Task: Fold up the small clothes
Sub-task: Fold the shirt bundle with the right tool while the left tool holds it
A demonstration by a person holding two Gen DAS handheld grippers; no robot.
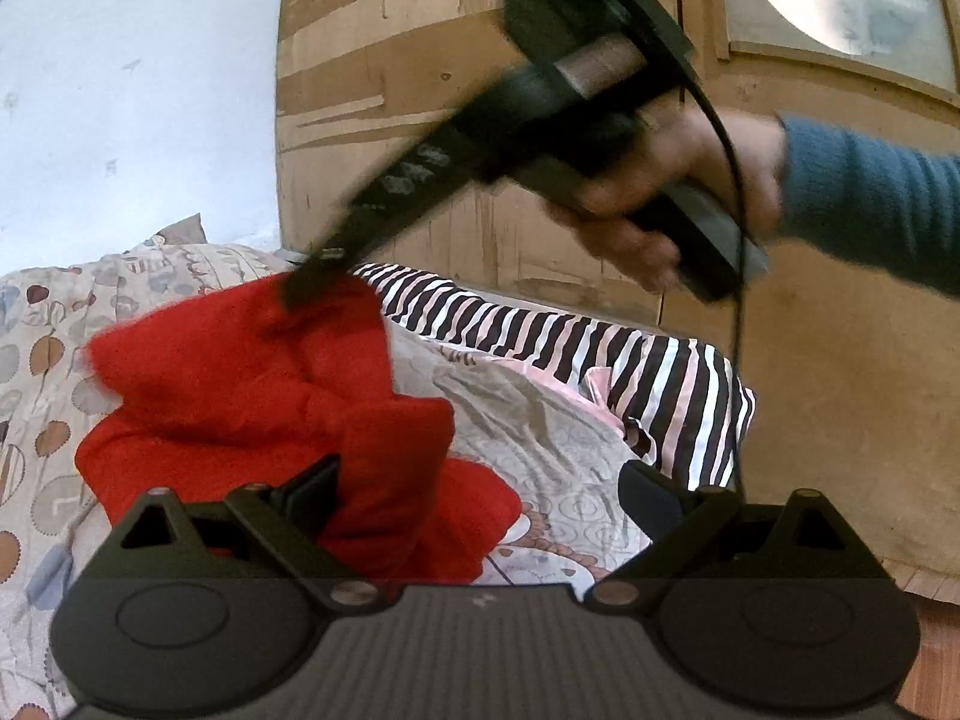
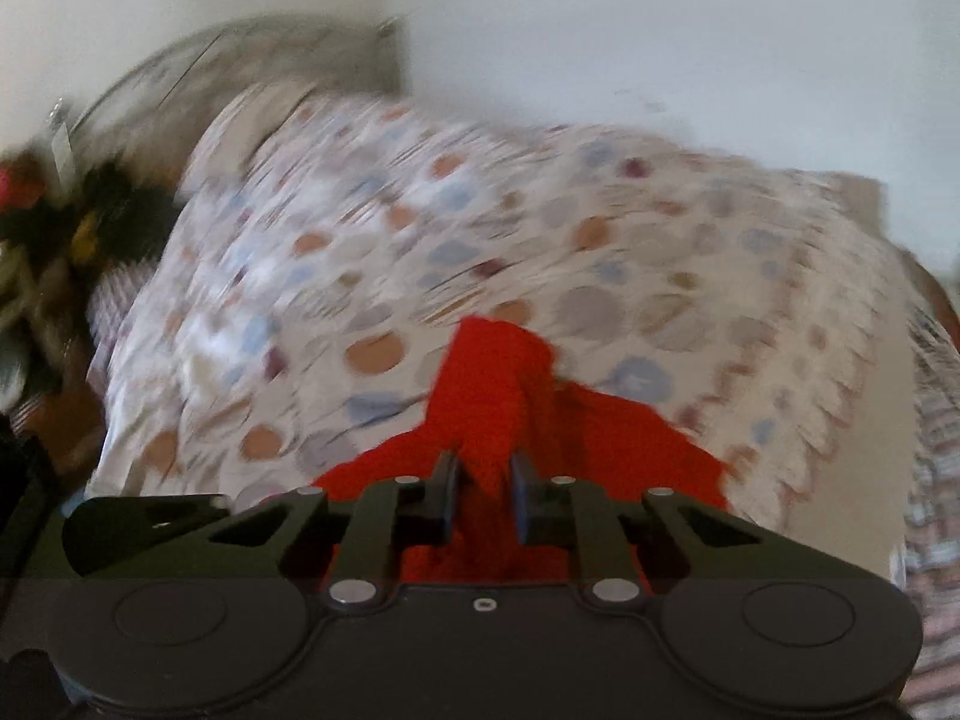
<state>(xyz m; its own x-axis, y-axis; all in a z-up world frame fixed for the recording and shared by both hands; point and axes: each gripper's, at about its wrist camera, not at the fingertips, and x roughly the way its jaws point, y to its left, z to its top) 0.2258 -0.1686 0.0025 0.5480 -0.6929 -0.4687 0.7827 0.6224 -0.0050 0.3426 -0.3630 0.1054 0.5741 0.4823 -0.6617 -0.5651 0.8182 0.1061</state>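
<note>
A red knit garment (image 1: 264,396) lies crumpled on a bedspread (image 2: 600,228) printed with circles, a striped cloth (image 1: 600,360) beside it. The right gripper (image 2: 485,492) pinches a raised fold of it; the left gripper (image 1: 480,498) hovers spread wide, empty. Pale walls and, seemingly, a brown wooden panel (image 1: 420,90) stand behind

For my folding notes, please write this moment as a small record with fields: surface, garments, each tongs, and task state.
surface: bedspread with round patterns
garment in work: red garment, crumpled, not folded
other garment: striped garment, lying behind the red one, near the brown board
left tongs: open, low over the near edge of the red garment, nothing gripped
right tongs: closed on a bunch of the red garment, held by a hand in a blue sleeve
task state: fold not yet made
</note>
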